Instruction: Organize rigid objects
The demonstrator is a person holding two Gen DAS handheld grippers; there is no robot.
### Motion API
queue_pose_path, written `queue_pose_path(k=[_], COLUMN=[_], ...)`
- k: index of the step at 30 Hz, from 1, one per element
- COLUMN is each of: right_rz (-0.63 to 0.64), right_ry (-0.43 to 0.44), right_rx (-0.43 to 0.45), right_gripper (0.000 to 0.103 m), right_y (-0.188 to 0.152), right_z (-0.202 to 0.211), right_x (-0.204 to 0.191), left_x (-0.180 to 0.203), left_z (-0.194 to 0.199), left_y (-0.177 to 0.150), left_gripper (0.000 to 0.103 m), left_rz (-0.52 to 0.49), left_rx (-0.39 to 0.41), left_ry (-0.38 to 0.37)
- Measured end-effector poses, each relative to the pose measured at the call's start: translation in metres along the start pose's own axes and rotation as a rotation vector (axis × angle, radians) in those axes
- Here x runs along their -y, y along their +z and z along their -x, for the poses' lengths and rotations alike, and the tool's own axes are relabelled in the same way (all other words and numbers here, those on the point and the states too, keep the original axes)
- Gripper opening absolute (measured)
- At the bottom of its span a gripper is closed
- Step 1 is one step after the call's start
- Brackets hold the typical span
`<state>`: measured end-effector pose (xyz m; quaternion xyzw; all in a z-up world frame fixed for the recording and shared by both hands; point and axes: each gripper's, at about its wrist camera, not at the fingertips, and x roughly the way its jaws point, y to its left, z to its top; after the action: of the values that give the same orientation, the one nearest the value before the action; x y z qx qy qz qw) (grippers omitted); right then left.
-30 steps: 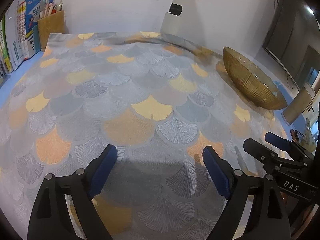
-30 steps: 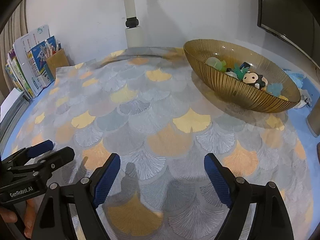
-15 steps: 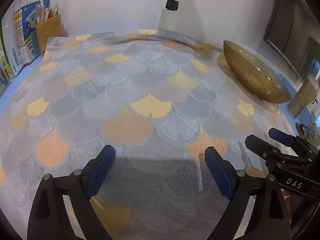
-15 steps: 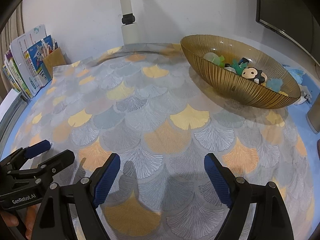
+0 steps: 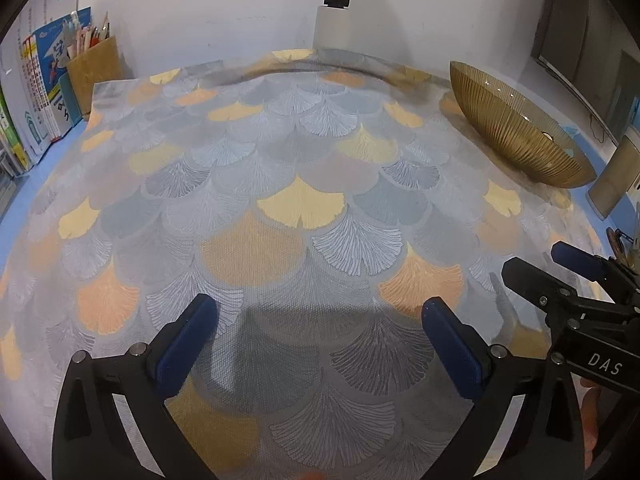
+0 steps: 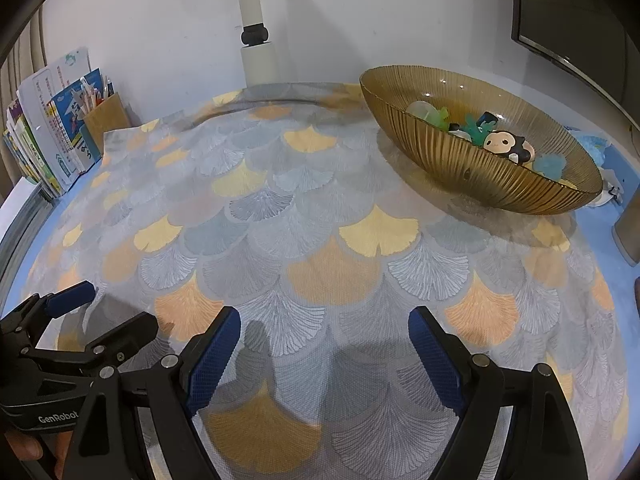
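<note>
Both claws hang above the patterned cloth that covers the tabletop, side by side and pointing down at bare fabric. The left claw stands with its jaws wide apart, having just been opening, and nothing lies between them. The right claw also has its jaws apart and empty.

The task's things, a group of small toys including a round-faced figure and some green and pale pieces, lie together in the ribbed amber bowl at the far right of the cloth, well apart from either claw. No loose object shows on the cloth.

Hazards from this state, as judged:
- The bowl looks like glass and rests on a narrow base. A claw pressing on its rim could tip or slide it toward the tabletop edge
- The toys lie packed close. Jaws set down among them may clamp two at once or flick one out
- The cloth is loose and rumpled at its far edge. A dragging fingertip could bunch it and shift the bowl
- The claws sit close together. A crossing reach risks collision
</note>
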<state>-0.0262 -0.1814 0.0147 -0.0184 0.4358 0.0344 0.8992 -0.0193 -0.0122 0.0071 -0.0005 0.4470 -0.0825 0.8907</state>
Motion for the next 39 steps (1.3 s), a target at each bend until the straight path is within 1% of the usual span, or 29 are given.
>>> queue_pose_path(k=[9, 23, 39], right_rz=[-0.008, -0.011, -0.020], right_ry=[0.000, -0.001, 0.000], right_rx=[-0.016, -0.027, -0.030], right_gripper=[0.085, 0.085, 0.085], right_y=[0.0005, 0.0014, 0.0008], right_z=[-0.0021, -0.0045, -0.0049], right_x=[0.0020, 0.0037, 0.0049], left_x=[0.0059, 0.0061, 0.0048], left_z=[-0.0040, -0.0061, -0.0067], left_y=[-0.0023, -0.0031, -0.0029], left_gripper=[0.102, 0.102, 0.102], left_rz=[-0.027, -0.039, -0.045], left_rx=[-0.015, -0.021, -0.022], left_ry=[0.045, 0.063, 0.064])
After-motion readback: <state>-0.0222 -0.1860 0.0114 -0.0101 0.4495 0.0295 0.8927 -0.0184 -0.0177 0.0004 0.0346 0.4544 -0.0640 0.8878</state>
